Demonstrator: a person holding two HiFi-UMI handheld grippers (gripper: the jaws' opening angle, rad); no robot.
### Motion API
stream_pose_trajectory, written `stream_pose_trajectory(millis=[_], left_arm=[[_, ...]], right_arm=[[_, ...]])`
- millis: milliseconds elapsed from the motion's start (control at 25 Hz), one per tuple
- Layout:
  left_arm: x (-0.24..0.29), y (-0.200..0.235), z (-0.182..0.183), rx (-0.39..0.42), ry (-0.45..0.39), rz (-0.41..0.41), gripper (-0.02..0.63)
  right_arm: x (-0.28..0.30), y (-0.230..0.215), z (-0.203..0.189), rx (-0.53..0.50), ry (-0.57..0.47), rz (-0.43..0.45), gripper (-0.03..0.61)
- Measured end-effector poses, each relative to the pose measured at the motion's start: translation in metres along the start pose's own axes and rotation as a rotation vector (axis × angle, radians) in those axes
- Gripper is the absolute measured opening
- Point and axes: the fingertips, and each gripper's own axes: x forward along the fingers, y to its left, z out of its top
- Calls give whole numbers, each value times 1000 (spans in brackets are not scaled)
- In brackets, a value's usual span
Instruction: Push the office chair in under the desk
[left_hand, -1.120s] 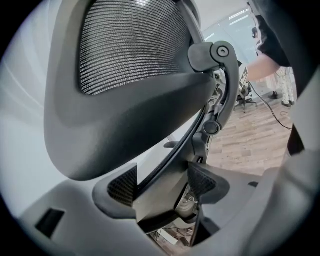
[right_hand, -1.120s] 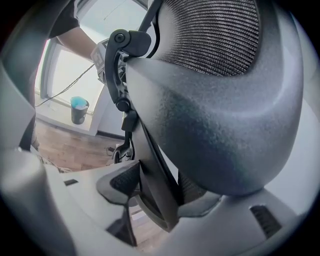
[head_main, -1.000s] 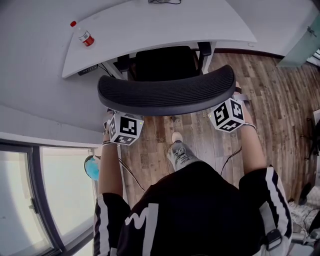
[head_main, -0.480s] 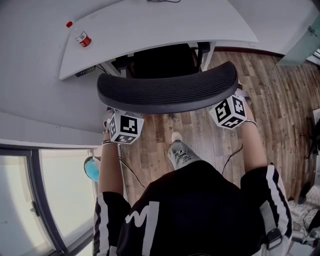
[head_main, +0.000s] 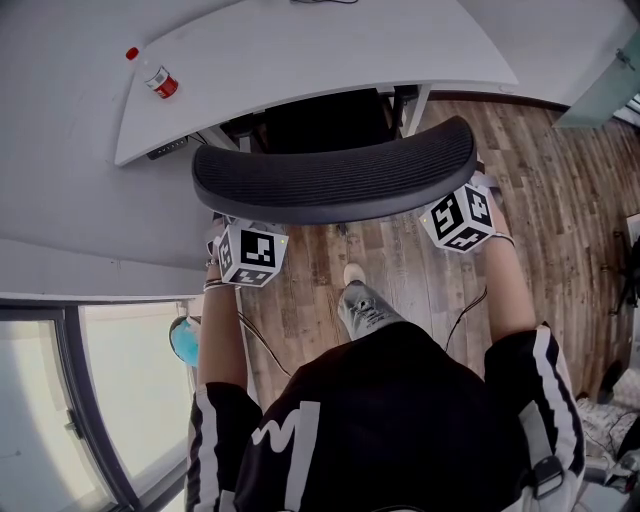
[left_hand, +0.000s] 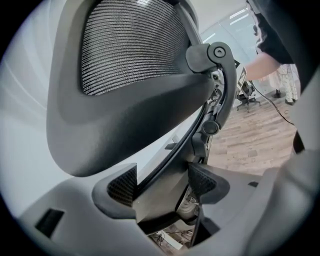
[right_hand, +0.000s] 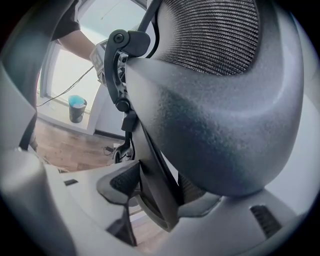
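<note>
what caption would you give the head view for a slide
From above: left gripper and right gripper hold the office chair by its back, seat partly under the desk, bottle on top.

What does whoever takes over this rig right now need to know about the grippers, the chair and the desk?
Left gripper: jaws closed on a strut of the office chair, behind the left side of its backrest.
Right gripper: closed on the matching strut on the right side.
The chair faces the desk; its seat is partly under the desk edge, and the backrest is out over the wood floor.
Done: both grips set, chair lined up with the desk opening.
Left: push evenly with both hands until the chair is fully in.
</note>
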Motion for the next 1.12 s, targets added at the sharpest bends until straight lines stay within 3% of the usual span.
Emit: stream_pose_trajectory(millis=[1120], left_arm=[[40,25,-4,1,1,-2,321]], right_arm=[[35,-31,-5,1,5,5,247]])
